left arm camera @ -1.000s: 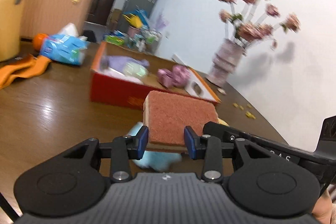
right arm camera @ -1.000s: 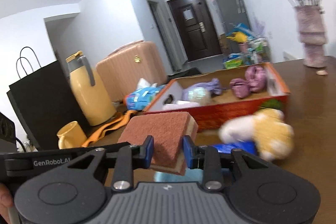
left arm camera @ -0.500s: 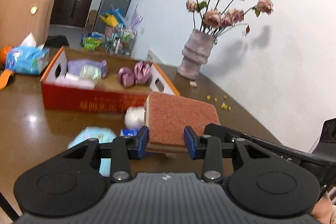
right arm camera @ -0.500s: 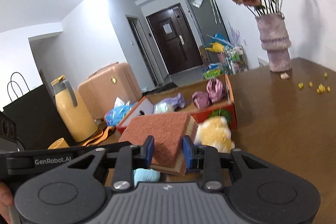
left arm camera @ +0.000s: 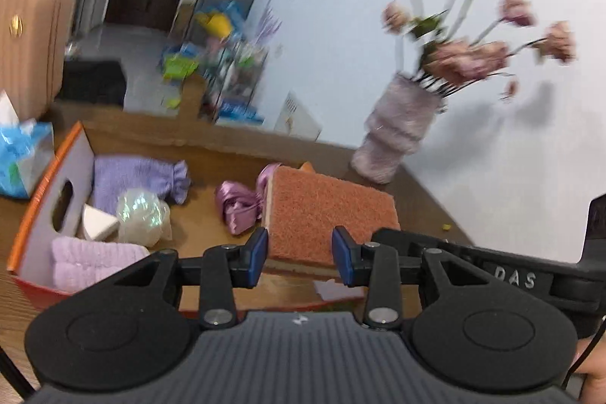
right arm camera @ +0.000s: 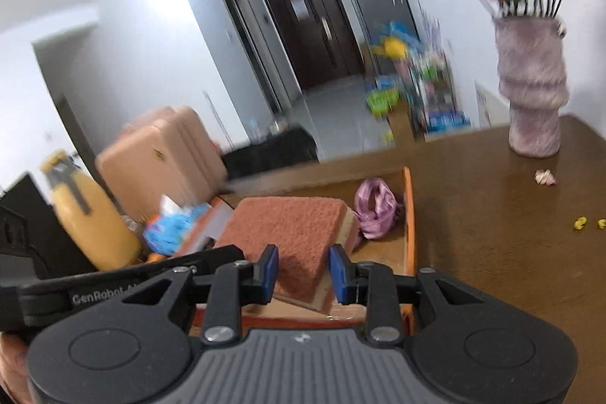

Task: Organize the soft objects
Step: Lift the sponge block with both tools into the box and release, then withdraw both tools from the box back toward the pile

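Two tools grip one brick-red sponge (left arm camera: 325, 211) between them: the left tool (left arm camera: 299, 254) is clamped on its near edge and the right tool (right arm camera: 303, 269) on another edge, each nearly closed on it. The sponge hangs over the red cardboard box (left arm camera: 45, 192) on the worktop (right arm camera: 492, 214). Inside the box, from its left end, lie a lilac towel (left arm camera: 91, 262), a shimmery pouch (left arm camera: 142, 214) and a purple satin bow (left arm camera: 238, 207) just left of the sponge. Right of the box stands a vase (left arm camera: 397, 131).

Two grippers, one sponge
Left gripper (left arm camera: 299, 254) and right gripper (right arm camera: 303, 269) both clamp the sponge (left arm camera: 325, 211), pointing slightly downward.
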Motion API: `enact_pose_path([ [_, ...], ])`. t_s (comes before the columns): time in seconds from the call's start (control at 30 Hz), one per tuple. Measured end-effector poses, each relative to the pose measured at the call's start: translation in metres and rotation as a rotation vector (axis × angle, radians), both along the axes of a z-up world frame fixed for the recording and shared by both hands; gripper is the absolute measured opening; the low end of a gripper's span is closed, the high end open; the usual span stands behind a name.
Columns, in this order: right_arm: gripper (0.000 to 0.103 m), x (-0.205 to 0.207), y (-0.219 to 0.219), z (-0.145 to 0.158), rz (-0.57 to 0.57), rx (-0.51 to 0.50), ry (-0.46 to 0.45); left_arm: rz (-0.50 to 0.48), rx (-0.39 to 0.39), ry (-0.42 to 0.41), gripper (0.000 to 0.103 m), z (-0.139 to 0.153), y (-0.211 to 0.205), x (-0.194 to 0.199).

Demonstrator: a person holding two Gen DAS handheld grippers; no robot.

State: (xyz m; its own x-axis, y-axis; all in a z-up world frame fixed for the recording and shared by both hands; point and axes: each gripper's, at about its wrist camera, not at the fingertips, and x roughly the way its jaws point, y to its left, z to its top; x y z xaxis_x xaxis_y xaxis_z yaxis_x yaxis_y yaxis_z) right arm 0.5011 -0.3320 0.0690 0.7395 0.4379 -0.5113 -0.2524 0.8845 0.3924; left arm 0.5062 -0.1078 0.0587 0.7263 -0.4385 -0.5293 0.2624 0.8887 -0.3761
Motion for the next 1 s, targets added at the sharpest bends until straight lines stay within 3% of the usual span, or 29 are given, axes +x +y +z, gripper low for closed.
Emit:
enact_pose_path([
  [0.2, 0.03, 0.065, 0.014, -0.035, 0.006, -0.132, 0.131, -0.004, -0.029, 0.142, 0.037, -0.053, -0.003, 0.048],
  [0.33, 0.032, 0.075, 0.019, -0.058, 0.013, -0.163, 0.192, -0.018, -0.016, 0.187, 0.037, -0.078, -0.003, 0.053],
  [0.43, 0.033, 0.071, 0.028, -0.063, 0.02, -0.216, 0.177, -0.043, -0.005, 0.181, 0.038, -0.083, -0.003, 0.053],
  [0.7, 0.035, 0.059, 0.032, -0.048, 0.002, -0.281, 0.154, -0.056, 0.045, 0.141, 0.044, -0.061, 0.002, 0.037],
  [0.9, 0.041, 0.031, 0.03, 0.001, -0.005, -0.293, 0.046, -0.007, 0.158, 0.044, 0.049, -0.015, 0.026, 0.014],
  [0.97, 0.047, 0.014, 0.029, 0.023, -0.007, -0.287, -0.021, 0.023, 0.209, -0.027, 0.058, 0.005, 0.035, -0.001],
  [1.0, 0.05, 0.006, 0.03, 0.032, -0.01, -0.285, -0.059, 0.045, 0.235, -0.079, 0.069, 0.017, 0.04, -0.012],
])
